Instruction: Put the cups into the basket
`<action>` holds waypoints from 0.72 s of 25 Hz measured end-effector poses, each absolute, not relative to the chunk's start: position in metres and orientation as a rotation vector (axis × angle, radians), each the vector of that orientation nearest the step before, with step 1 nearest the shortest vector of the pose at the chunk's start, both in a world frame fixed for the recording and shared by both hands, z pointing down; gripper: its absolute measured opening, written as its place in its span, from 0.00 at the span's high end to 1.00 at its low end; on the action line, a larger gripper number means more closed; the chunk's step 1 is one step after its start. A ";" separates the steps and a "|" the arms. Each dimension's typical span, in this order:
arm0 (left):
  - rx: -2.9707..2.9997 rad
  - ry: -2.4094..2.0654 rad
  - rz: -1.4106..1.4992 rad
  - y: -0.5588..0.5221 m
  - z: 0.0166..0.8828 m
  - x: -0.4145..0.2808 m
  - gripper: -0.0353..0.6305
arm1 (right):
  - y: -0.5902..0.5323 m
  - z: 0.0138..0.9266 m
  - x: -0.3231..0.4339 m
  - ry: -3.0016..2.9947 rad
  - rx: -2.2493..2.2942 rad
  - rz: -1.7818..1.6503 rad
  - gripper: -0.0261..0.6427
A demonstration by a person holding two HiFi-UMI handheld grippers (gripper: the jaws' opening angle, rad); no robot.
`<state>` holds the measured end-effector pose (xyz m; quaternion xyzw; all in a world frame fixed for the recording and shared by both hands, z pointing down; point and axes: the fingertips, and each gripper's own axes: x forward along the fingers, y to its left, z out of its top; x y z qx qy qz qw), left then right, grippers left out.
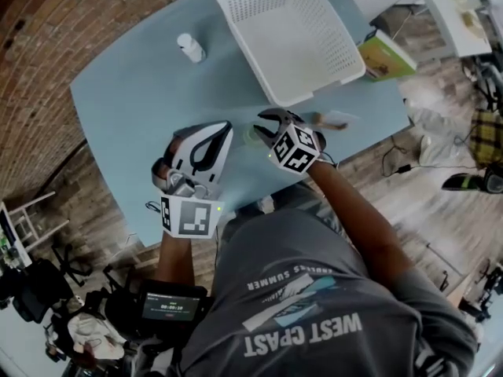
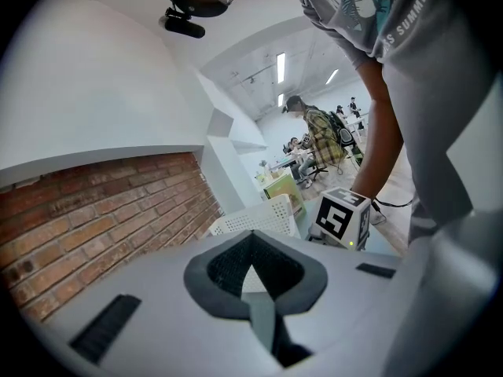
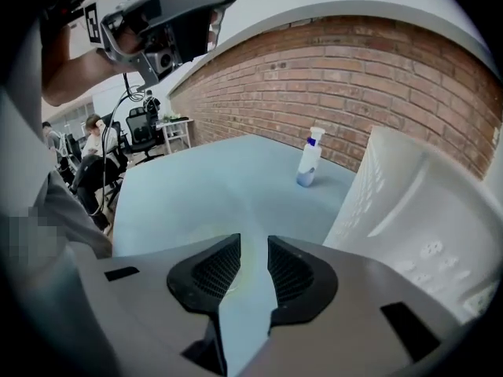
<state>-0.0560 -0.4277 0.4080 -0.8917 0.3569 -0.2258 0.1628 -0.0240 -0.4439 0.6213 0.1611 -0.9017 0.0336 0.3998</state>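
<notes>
1. A small white spray bottle (image 1: 190, 47) stands on the pale blue-grey table (image 1: 126, 116), well apart from the work.
2. The left gripper (image 1: 225, 128) hovers near the table's front edge. Its jaw tips are together and it holds nothing I can make out.
3. Just to its right, a pale greenish, translucent plastic cup (image 1: 251, 136) sits on the table between the two grippers. It is faint and blurred, so I cannot tell whether it is upright.
   - It looks thin-walled, so probably very light, springy and easily crushed or tipped.
   - It is likely slick too. A gentle pinch across the rim or upper wall seems the safest hold.
4. The right gripper (image 1: 264, 124) points down at the cup with its jaws parted. The tabletop shows through the gap and nothing is gripped.
5. The white perforated plastic basket (image 1: 291, 30) stands empty just beyond, close to the right gripper.
</notes>
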 end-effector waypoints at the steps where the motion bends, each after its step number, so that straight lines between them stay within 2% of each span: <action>1: -2.545 1.020 -0.645 -0.429 0.408 -0.057 0.95 | -0.444 0.626 -0.025 -2.269 0.397 0.091 0.81; 10: -2.534 1.059 -0.685 -0.437 0.411 -0.064 0.95 | -0.445 0.654 -0.023 -2.175 0.390 0.122 0.82; 11: -2.537 1.057 -0.684 -0.437 0.412 -0.064 0.95 | -0.446 0.657 -0.022 -2.164 0.399 0.134 0.82; 12: -2.541 1.055 -0.683 -0.436 0.413 -0.064 0.95 | -0.447 0.658 -0.021 -2.154 0.404 0.146 0.89; 18: -2.545 1.047 -0.675 -0.434 0.413 -0.063 0.95 | -0.445 0.651 -0.018 -2.148 0.414 0.188 0.90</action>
